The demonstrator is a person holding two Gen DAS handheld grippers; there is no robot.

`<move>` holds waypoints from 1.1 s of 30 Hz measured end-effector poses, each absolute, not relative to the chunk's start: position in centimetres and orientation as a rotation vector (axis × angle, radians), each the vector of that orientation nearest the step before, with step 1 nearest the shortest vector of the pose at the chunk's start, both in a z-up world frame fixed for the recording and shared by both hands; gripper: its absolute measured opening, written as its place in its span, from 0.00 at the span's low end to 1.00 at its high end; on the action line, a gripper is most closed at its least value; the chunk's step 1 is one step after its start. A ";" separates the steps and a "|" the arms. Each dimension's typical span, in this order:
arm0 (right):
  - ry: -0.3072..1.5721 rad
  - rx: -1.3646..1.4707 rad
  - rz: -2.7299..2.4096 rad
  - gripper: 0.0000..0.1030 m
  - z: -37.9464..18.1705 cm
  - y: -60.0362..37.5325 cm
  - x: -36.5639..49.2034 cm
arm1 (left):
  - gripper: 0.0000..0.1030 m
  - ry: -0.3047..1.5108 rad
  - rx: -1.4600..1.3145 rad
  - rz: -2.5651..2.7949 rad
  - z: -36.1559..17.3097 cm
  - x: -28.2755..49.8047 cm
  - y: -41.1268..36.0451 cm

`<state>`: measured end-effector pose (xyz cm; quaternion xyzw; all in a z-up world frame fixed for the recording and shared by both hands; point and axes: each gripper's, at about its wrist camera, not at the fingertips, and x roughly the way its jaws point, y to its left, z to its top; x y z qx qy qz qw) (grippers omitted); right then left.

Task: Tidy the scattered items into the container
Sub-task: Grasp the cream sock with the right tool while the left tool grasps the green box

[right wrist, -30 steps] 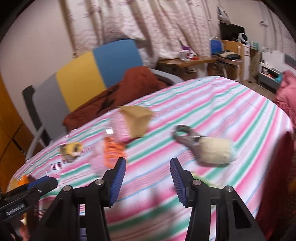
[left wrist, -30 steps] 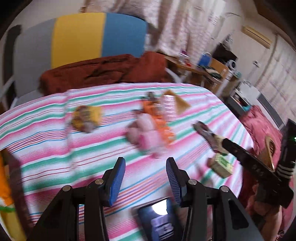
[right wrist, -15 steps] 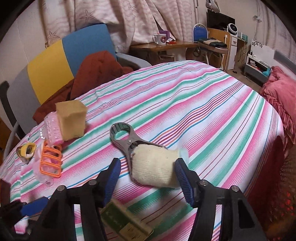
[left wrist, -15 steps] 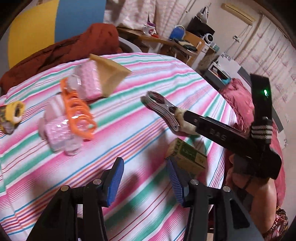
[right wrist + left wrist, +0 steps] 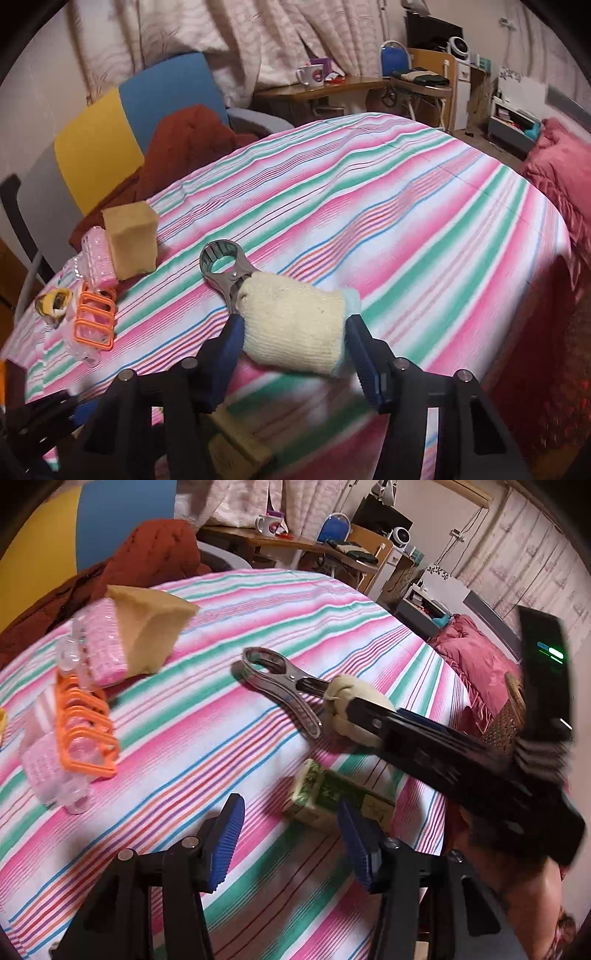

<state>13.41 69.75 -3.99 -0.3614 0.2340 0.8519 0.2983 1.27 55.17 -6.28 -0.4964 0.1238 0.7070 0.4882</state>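
- Your right gripper [image 5: 291,332]: jaws wide, flanking the cloth-wrapped metal clamp [image 5: 280,314], contact unclear.
- Your left gripper [image 5: 291,834]: open, empty, near the green box [image 5: 332,797] by the tabletop [image 5: 369,627] edge.

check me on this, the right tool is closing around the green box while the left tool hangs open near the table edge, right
Not quite. The right tool brackets the cream cloth bundle on the metal clip, not the green box; the right wrist view shows its fingers on either side of the cloth. The box lies just ahead of the left tool, which does hang open near the table edge.
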 end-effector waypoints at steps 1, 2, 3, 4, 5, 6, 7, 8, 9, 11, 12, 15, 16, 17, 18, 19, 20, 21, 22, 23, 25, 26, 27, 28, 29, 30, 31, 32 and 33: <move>0.625 -0.947 2.258 0.53 -3.8 69.5 13.9 | 0.52 0.290 -1.217 1.708 -6.4 1.3 55.4; 0.621 -0.933 2.252 0.48 -3.5 69.2 14.4 | 0.52 0.276 -1.226 1.700 -6.5 1.3 55.6; 0.613 -0.920 2.248 0.46 -3.2 69.0 14.7 | 0.52 0.271 -1.232 1.698 -6.6 1.4 55.7; 0.600 -0.907 2.239 0.45 -2.8 68.8 15.1 | 0.52 0.271 -1.235 1.701 -6.7 1.4 55.9; 0.587 -0.894 2.232 0.41 -2.4 68.7 15.5 | 0.53 0.273 -1.234 1.704 -6.8 1.5 56.2; 0.578 -0.888 2.229 0.38 -2.1 68.7 15.7 | 0.54 0.275 -1.225 1.705 -6.8 1.6 56.4; 0.573 -0.891 2.226 0.38 -2.0 68.8 15.7 | 0.55 0.280 -1.216 1.706 -6.9 1.7 56.6; 0.572 -0.894 2.225 0.38 -1.9 69.0 15.7 | 0.56 0.288 -1.205 1.710 -6.9 1.8 56.8; 0.580 -0.895 2.227 0.38 -1.9 69.3 15.7 | 0.57 0.298 -1.191 1.713 -6.8 1.9 57.1; 0.621 -0.905 2.239 0.38 -2.2 69.9 15.5 | 0.59 0.310 -1.175 1.714 -6.9 2.1 57.6; 0.652 -0.908 2.249 0.41 -2.4 70.2 15.3 | 0.60 0.311 -1.169 1.711 -6.9 2.2 57.7; 0.685 -0.929 2.262 0.52 -3.0 70.7 14.4 | 0.63 0.311 -1.157 1.714 -7.1 2.1 58.1; 0.688 -0.941 2.267 0.54 -3.2 71.0 14.0 | 0.66 0.305 -1.163 1.718 -7.2 1.9 58.2; 0.698 -0.957 2.272 0.57 -3.5 71.2 13.6 | 0.68 0.297 -1.172 1.722 -7.4 1.8 58.2; 0.714 -0.971 2.276 0.57 -3.8 71.4 13.3 | 0.70 0.286 -1.195 1.729 -7.7 1.6 58.4; 0.737 -0.977 2.277 0.57 -4.1 71.7 13.0 | 0.71 0.290 -1.222 1.731 -8.1 1.4 58.5; 0.760 -0.979 2.277 0.59 -4.4 71.9 12.8 | 0.71 0.282 -1.222 1.736 -8.3 1.4 58.5; 0.777 -0.980 2.277 0.59 -4.6 72.0 12.6 | 0.71 0.291 -1.201 1.748 -8.4 1.7 58.4; 0.781 -0.979 2.279 0.59 -4.7 72.0 12.5 | 0.71 0.306 -1.182 1.757 -8.4 2.0 58.4; 0.765 -0.978 2.284 0.57 -4.7 71.9 12.4 | 0.71 0.326 -1.166 1.761 -8.4 2.3 58.5; 0.719 -0.985 2.295 0.56 -4.5 71.5 12.3 | 0.66 0.386 -1.131 1.769 -8.5 2.8 58.7; 0.702 -0.986 2.299 0.55 -4.4 71.3 12.4 | 0.63 0.412 -1.113 1.779 -8.5 3.0 58.7; 0.694 -0.983 2.301 0.55 -4.4 71.1 12.6 | 0.60 0.429 -1.094 1.788 -8.6 3.1 58.7; 0.691 -0.976 2.300 0.55 -4.4 71.0 12.8 | 0.58 0.428 -1.086 1.789 -8.6 3.1 58.5; 0.691 -0.965 2.297 0.54 -4.3 71.0 13.0 | 0.57 0.416 -1.086 1.790 -8.6 2.9 58.3; 0.687 -0.953 2.291 0.54 -4.2 70.9 13.3 | 0.52 0.407 -1.088 1.792 -8.6 2.7 58.2; 0.678 -0.946 2.286 0.54 -4.1 70.8 13.4 | 0.48 0.395 -1.095 1.794 -8.6 2.5 58.0; 0.664 -0.939 2.283 0.54 -3.9 70.7 13.5 | 0.46 0.379 -1.105 1.794 -8.5 2.2 57.7; 0.649 -0.932 2.281 0.54 -3.7 70.5 13.6 | 0.42 0.366 -1.116 1.796 -8.3 2.0 57.6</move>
